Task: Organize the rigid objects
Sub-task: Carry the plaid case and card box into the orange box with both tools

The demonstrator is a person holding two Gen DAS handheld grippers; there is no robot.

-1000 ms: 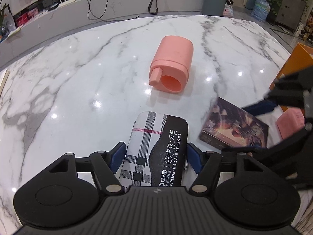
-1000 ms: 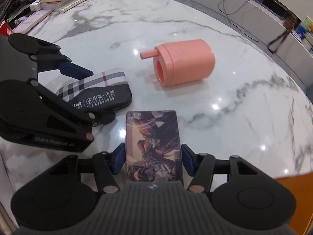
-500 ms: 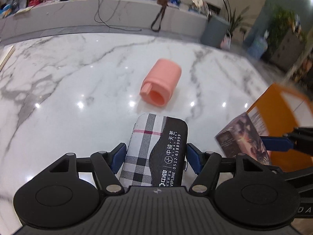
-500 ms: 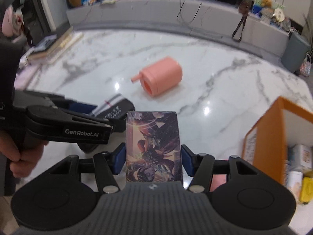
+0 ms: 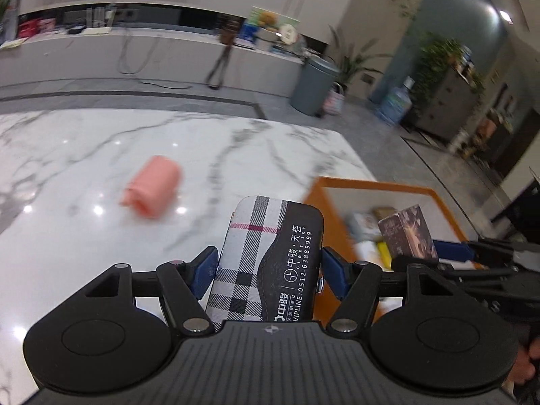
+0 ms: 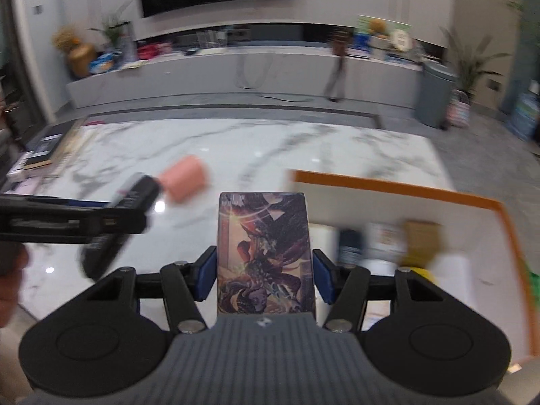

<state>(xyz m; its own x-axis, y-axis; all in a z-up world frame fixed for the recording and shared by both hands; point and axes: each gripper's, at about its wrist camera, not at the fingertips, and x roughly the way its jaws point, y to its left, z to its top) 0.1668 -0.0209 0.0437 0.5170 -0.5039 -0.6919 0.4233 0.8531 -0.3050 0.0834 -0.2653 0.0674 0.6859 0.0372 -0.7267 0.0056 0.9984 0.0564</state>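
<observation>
My left gripper (image 5: 268,271) is shut on a plaid glasses case (image 5: 270,256) with white print, held in the air above the marble table (image 5: 84,141). My right gripper (image 6: 264,272) is shut on a dark illustrated card box (image 6: 265,253); in the left wrist view that card box (image 5: 406,234) hangs over the orange bin (image 5: 371,185). A pink cylinder container (image 5: 152,190) lies on its side on the table, far left of both grippers. In the right wrist view the left gripper with the case (image 6: 111,222) shows blurred at the left, with the pink container (image 6: 184,182) beyond it.
The orange bin (image 6: 388,187) at the table's right end holds several small boxes and packets. Books (image 6: 50,148) lie at the table's far left edge. A grey trash can (image 5: 314,84) and plants stand on the floor beyond. A person's hand (image 6: 10,287) grips the left tool.
Both grippers have risen off the table with their objects and swung right toward the orange bin; the card box now hangs over it. The pink container stayed put.
</observation>
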